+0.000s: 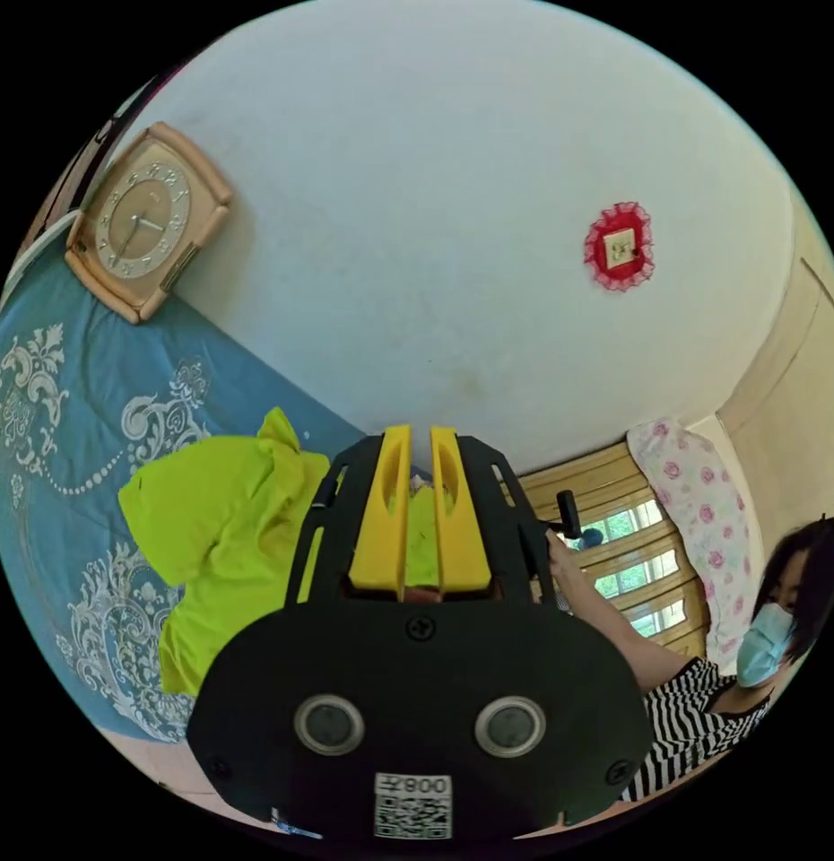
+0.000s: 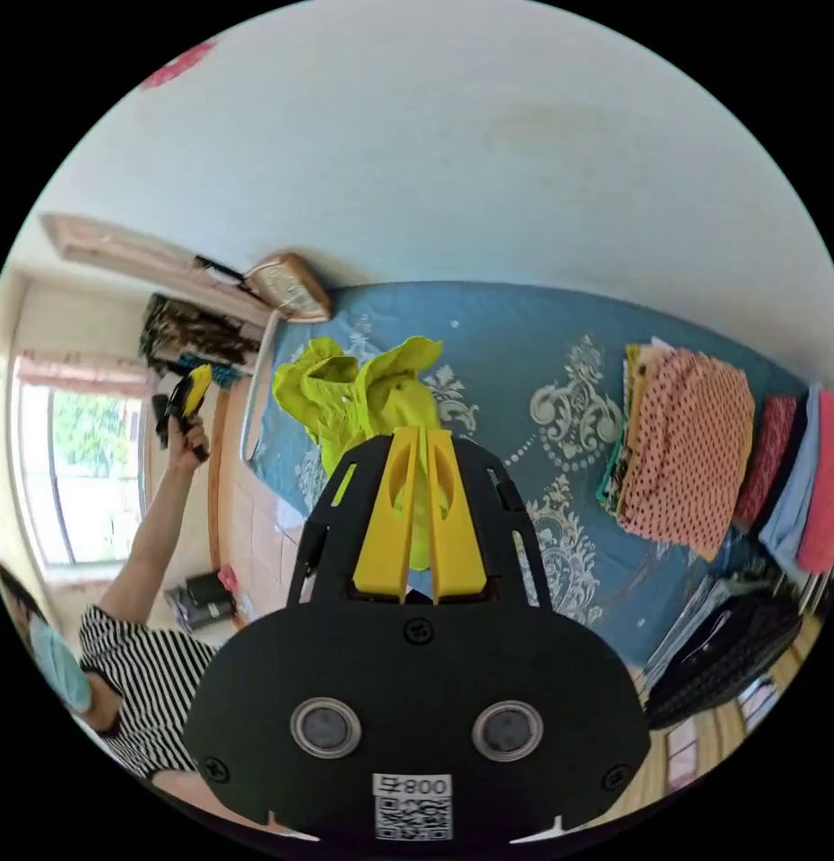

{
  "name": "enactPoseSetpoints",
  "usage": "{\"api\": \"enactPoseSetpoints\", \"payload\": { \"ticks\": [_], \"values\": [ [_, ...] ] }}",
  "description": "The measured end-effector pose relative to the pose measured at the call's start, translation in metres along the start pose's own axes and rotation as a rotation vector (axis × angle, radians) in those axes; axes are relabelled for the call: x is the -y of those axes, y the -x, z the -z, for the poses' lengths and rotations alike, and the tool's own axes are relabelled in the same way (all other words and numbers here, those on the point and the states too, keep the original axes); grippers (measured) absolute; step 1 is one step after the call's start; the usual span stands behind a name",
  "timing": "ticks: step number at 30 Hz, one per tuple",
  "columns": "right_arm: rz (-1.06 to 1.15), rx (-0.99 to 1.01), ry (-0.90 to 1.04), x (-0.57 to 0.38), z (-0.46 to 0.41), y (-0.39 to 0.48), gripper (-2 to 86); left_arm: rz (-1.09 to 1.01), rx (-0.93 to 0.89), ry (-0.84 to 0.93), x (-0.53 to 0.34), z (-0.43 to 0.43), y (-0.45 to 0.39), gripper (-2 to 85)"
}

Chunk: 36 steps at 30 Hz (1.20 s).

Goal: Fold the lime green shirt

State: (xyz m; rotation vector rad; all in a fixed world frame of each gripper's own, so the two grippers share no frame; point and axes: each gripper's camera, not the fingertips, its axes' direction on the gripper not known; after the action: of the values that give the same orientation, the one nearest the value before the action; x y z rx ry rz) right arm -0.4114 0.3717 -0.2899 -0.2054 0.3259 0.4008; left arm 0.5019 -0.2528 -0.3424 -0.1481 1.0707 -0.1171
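The bed [image 1: 49,466], under a blue patterned cover, runs down the left of the left gripper view and across the middle of the right gripper view, and the shirt [image 1: 220,529] lies bunched on it, at centre left in the one view and just above the jaws in the other. The left gripper [image 1: 419,516] has its yellow jaws nearly together with lime cloth showing in the slit, so it looks clamped on the shirt; the right gripper [image 2: 417,516] reads the same way, green fabric hanging between its jaws. My worry is that each hold takes only a thin edge: a pull apart to spread the cloth could slip it free of one pair of jaws, and the shirt would drop back crumpled. The crumpling also hides which seams are held, so a fold started now could come out skewed. The right gripper view adds stacked clothes [image 2: 690,448] at the right of the bed and a raised hand [image 2: 188,435] with a gripper at left. The left gripper view adds a flowered curtain [image 1: 704,520] at lower right and a clock [image 1: 146,220] at upper left.
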Motion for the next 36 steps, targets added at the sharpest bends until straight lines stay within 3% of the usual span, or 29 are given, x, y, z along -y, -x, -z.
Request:
{"api": "enactPoseSetpoints", "payload": {
  "ticks": [4,14,18,26,36],
  "values": [
    [-0.106,-0.009,0.031,-0.007,-0.025,-0.079,2.9,0.072,0.052,0.139,-0.040,-0.010,0.066,4.7],
    [-0.516,0.334,0.254,-0.132,-0.143,-0.267,1.2,0.553,0.308,0.430,-0.185,0.048,0.244,6.4],
    [-0.625,0.427,0.269,-0.158,-0.172,-0.303,1.6,0.539,0.382,0.511,-0.179,0.052,0.275,6.9],
    [-0.616,0.411,0.315,-0.154,-0.199,-0.352,3.8,0.414,0.555,0.742,-0.140,0.034,0.346,8.0],
    [-0.699,0.361,0.219,-0.159,-0.215,-0.458,6.4,0.463,0.643,0.878,-0.144,0.021,0.436,7.0]
  ]
}}
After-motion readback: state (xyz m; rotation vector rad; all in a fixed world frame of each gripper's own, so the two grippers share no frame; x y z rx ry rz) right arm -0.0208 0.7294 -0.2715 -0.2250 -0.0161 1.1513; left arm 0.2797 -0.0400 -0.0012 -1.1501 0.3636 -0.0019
